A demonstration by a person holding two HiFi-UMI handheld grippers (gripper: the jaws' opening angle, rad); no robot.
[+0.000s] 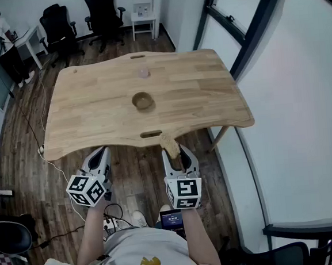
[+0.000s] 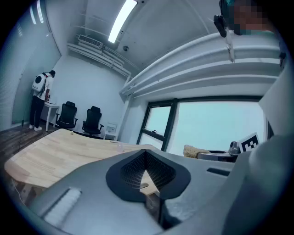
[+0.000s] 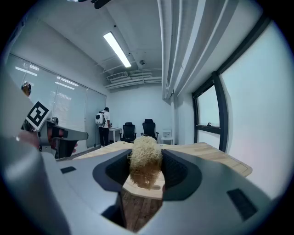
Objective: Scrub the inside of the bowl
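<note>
Scrubbing not begun, we judge: our right tool (image 1: 175, 155) clamps scrubber (image 3: 145, 157); left tool (image 1: 101, 158) shut, empty; both well apart from bowl (image 1: 143, 101) on bench (image 1: 89, 112).

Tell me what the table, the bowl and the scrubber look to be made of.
The table: light wood in joined strips, grain visible, matte. The bowl: brown, close to the table's tone, possibly wood; too small to be sure. The scrubber: pale tan tangled strands, probably plant fibre such as loofah, rough-looking.
</note>
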